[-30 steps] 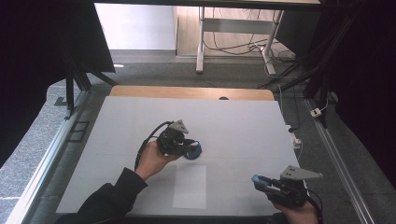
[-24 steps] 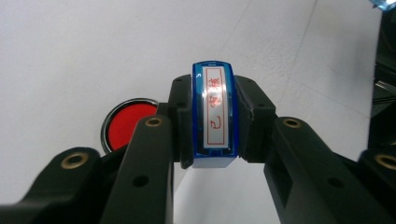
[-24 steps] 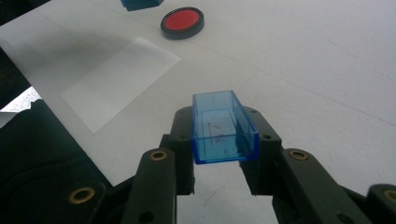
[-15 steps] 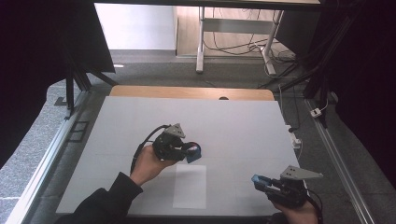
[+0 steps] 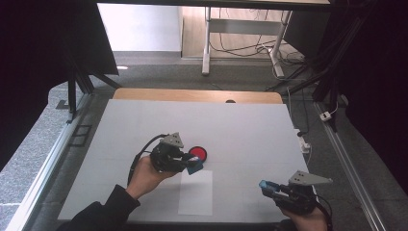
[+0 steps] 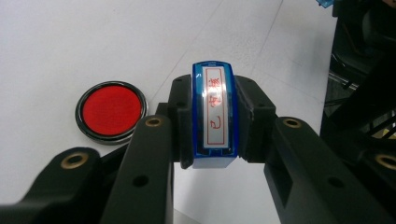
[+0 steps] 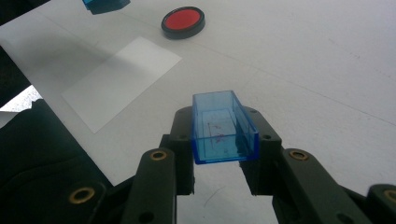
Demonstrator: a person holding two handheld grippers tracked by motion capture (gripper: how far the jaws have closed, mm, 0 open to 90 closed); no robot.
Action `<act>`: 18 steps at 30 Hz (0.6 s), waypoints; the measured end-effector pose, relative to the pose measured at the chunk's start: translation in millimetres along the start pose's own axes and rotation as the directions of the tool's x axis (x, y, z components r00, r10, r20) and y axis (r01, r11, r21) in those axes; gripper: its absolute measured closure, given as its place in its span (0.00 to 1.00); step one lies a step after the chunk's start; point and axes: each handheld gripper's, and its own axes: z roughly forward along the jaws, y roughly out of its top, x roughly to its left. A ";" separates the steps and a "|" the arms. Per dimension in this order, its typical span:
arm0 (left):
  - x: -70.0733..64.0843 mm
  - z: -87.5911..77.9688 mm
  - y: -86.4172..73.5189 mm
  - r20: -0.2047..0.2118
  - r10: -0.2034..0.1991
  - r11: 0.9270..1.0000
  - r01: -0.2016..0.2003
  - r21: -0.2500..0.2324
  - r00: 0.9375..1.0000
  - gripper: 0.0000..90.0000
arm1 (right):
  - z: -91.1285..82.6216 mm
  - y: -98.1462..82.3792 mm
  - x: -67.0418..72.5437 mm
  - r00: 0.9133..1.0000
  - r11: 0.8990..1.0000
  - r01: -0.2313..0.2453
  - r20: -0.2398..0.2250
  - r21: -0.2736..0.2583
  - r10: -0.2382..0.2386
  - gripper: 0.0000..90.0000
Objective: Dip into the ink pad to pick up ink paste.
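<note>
My left gripper (image 5: 192, 166) (image 6: 214, 126) is shut on a blue stamp (image 6: 213, 114) whose white face with red characters points up toward the camera. It hovers just beside a round red ink pad (image 5: 197, 153) (image 6: 111, 111) in a black ring, which lies on the white table. My right gripper (image 5: 265, 186) (image 7: 223, 140) is shut on the stamp's clear blue cap (image 7: 222, 127), open side up, near the table's front right edge. A white paper sheet (image 5: 197, 192) (image 7: 122, 81) lies flat between the two hands.
The white table top (image 5: 240, 130) has a wooden strip along its far edge. Metal rails run down both sides. Cables and a desk frame stand on the floor beyond. A dark sleeve comes in at bottom left.
My left hand has drawn the stamp back off the ink pad toward the front left, uncovering the red pad. The right hand has stayed still.
</note>
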 end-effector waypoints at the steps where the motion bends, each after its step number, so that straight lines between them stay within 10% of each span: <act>1: -0.6 -1.1 -0.8 0.004 0.002 1.000 -0.002 -0.001 1.000 0.78 | 0.0 0.0 0.1 1.000 1.000 0.001 0.000 0.000 -0.001 0.76; 18: -10.1 -7.4 -15.1 0.021 -0.016 1.000 0.016 -0.014 1.000 0.78 | 0.1 0.2 0.6 1.000 1.000 0.006 -0.006 0.000 -0.006 0.76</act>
